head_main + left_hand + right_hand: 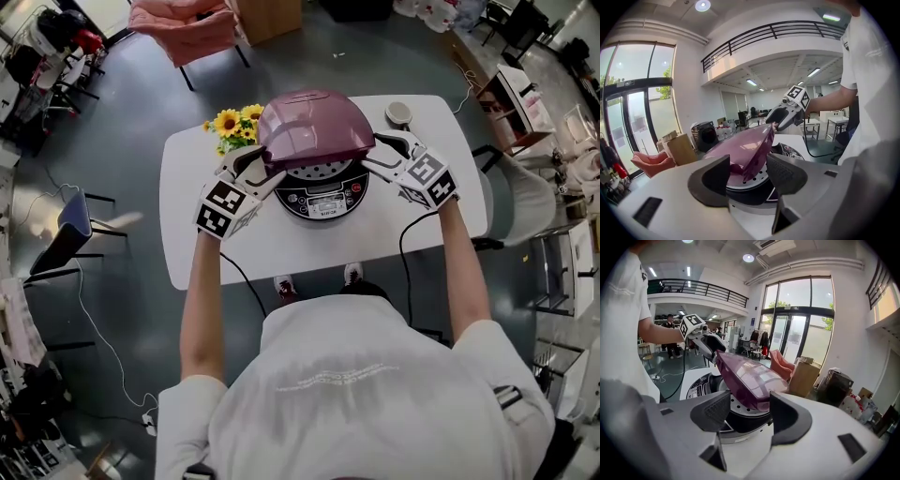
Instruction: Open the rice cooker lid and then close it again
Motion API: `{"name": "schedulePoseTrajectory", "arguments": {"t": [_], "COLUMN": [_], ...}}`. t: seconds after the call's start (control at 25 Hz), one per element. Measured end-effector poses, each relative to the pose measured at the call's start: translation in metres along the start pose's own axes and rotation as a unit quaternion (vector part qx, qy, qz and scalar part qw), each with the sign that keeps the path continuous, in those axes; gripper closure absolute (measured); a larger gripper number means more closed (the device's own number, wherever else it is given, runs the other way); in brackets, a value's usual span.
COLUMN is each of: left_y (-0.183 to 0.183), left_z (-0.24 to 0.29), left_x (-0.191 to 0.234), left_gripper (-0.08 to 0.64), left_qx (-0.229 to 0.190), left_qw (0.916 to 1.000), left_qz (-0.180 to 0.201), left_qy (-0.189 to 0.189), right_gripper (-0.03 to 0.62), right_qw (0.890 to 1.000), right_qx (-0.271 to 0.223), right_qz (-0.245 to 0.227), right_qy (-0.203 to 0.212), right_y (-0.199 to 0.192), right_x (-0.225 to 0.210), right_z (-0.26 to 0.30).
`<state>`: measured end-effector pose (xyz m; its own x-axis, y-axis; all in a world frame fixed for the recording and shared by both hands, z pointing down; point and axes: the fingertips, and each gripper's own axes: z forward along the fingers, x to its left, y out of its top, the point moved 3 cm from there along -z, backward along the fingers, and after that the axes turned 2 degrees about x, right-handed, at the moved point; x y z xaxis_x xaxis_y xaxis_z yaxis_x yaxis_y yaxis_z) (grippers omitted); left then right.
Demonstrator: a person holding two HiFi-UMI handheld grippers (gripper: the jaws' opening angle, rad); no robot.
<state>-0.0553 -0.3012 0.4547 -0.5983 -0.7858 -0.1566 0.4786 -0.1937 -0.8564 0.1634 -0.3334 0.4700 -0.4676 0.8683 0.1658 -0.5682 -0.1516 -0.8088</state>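
Observation:
The rice cooker (323,199) stands mid-table with its purple lid (309,127) tilted partly up over the perforated inner plate. My left gripper (267,169) is at the lid's front left edge and my right gripper (380,155) at its front right edge. In the left gripper view the lid (750,147) has its corner between the open jaws of the left gripper (747,176), with a gap showing beside it. In the right gripper view the lid (750,378) lies between the wide jaws of the right gripper (750,416), and the pads do not press on it.
The white table (187,216) also holds sunflowers (234,122) behind the cooker's left side and a round white object (398,112) at the back right. A black cable (405,253) runs off the front edge. A pink chair (183,28) stands beyond the table.

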Motion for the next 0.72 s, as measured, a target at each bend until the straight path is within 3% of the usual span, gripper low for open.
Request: {"name": "schedulePoseTrajectory", "arguments": {"t": [0.4, 0.72], "left_y": [-0.023, -0.033], "left_z": [0.009, 0.016], "left_x": [-0.015, -0.016], "left_gripper": [0.299, 0.328], "left_qx": [0.027, 0.044], "left_qw": [0.9985, 0.9974], "left_qz": [-0.038, -0.054], "left_qy": [-0.028, -0.016], "right_gripper": [0.311, 0.341], "right_qw": [0.998, 0.996], "right_qx": [0.036, 0.048], "right_qz": [0.043, 0.074], "right_qy": [0.028, 0.019], "right_y": [-0.023, -0.034], "right_x": [0.013, 0.012], "right_z": [0.008, 0.017]}}
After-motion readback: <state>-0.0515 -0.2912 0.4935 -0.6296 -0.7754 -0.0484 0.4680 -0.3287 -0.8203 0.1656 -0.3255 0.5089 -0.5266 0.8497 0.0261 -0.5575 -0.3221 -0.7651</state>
